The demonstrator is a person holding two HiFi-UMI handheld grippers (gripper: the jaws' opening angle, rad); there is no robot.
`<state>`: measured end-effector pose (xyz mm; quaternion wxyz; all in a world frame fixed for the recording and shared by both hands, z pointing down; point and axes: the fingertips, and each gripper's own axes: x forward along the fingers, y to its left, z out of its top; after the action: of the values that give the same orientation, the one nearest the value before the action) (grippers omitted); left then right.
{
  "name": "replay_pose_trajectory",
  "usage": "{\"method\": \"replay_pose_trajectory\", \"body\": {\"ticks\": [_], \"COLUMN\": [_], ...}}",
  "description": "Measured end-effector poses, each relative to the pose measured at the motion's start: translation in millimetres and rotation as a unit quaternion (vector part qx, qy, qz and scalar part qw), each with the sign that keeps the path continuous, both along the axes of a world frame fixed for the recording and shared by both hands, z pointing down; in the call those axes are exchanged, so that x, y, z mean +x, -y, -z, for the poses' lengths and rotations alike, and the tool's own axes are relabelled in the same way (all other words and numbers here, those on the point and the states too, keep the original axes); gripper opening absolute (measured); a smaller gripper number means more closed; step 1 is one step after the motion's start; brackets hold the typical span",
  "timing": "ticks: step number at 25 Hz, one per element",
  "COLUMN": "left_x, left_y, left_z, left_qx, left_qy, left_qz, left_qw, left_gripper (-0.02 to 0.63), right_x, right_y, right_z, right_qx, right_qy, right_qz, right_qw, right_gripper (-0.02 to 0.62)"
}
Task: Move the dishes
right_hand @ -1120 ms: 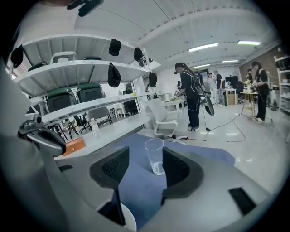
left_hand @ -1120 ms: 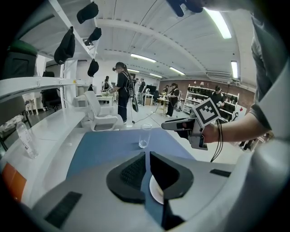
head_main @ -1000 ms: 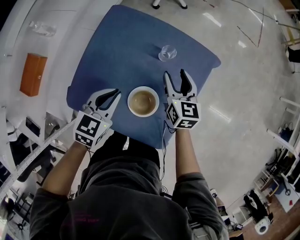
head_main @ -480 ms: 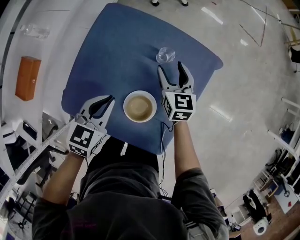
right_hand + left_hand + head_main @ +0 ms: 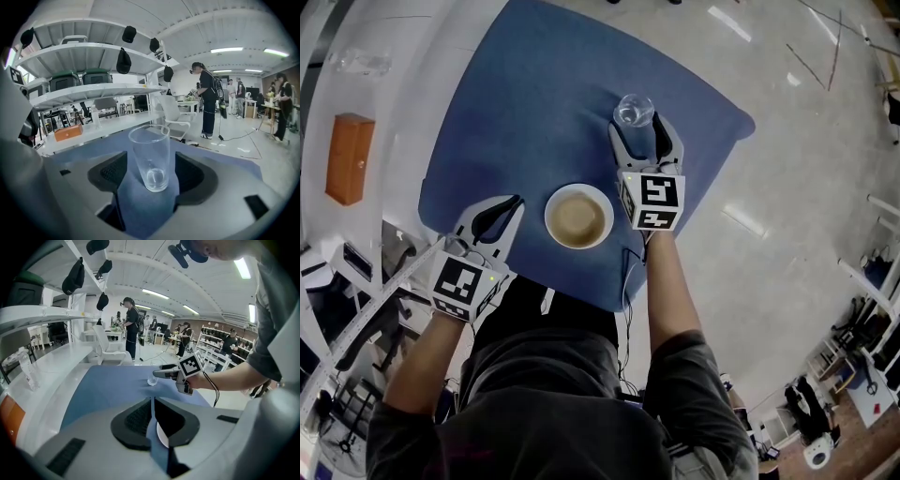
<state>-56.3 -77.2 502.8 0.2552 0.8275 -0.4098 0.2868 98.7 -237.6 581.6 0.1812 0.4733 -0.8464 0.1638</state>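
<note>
Right gripper [image 5: 639,129] first: jaws wide, they've just been opening, and the glass [image 5: 150,157] stands upright between them with a gap on each side, so the pads aren't on it. The glass sits on the blue cloth [image 5: 534,112], towards its far right corner. My left gripper [image 5: 501,208] is closed to a sliver with nothing in it, over the cloth's near left edge. Between my two grippers sits the bowl [image 5: 578,216], near the cloth's front edge and apart from both. Off left on the white counter [image 5: 394,103] are an orange box [image 5: 349,157] and a bottle [image 5: 358,61].
</note>
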Motion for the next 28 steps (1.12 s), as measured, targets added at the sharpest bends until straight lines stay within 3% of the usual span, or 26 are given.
{"method": "replay_pose_trajectory", "body": {"ticks": [28], "left_x": [-1.4], "left_y": [5.7], "left_z": [-12.7], "left_qx": [-0.006], "left_qy": [-0.001], "left_qz": [0.007], "left_qw": [1.0], "left_gripper": [0.023], "right_x": [-7.9], "right_y": [22.0], "right_z": [-9.1], "right_qx": [0.011], "right_qy": [-0.01], "right_qz": [-0.002], "right_qw": [1.0], "right_gripper": [0.284]}}
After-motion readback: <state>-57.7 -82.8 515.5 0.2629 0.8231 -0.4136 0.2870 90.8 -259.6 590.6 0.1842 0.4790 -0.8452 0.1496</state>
